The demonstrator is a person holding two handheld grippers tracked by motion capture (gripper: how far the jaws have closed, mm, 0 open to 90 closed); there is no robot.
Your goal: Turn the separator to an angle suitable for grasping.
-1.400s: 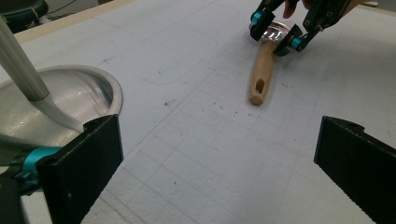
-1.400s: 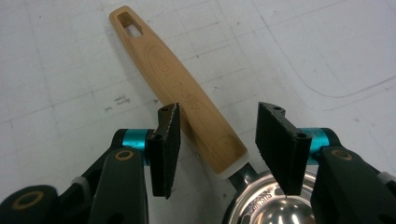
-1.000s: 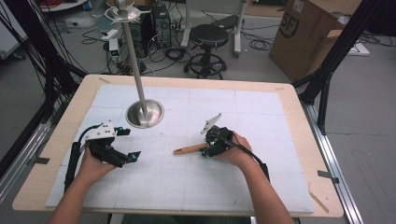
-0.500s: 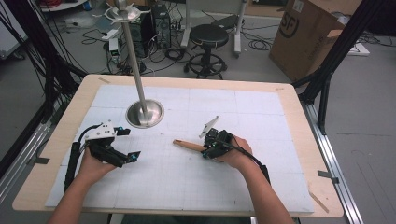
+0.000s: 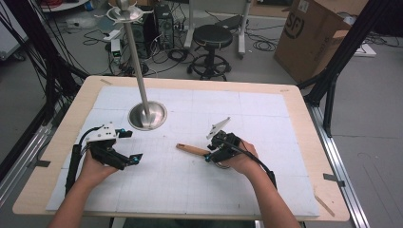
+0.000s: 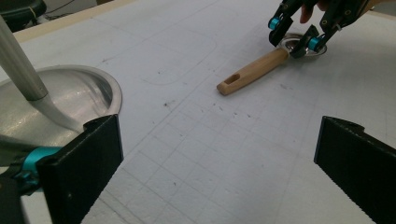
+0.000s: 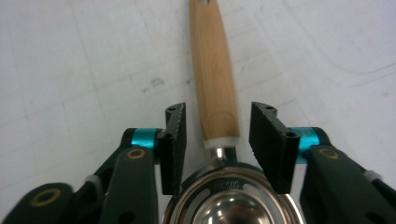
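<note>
Wooden-handled steel strainer (image 5: 197, 151), one only, lies on the white bench (image 5: 266, 118) right of centre, its bowl empty. The right tongs (image 7: 217, 135) straddle the handle near the bowl, jaws spread, not gripping. The left tongs (image 5: 127, 145) rest spread at near left, beside one steel stand (image 5: 147, 115).

White gridded mat (image 5: 266, 190) on wooden table (image 5: 304, 118). Steel pole (image 5: 135, 61) upright on round base (image 5: 148, 115), left of centre. Beyond the table: black stool (image 5: 213, 38), cardboard box (image 5: 309, 35), cables (image 5: 176, 54) across the floor.
</note>
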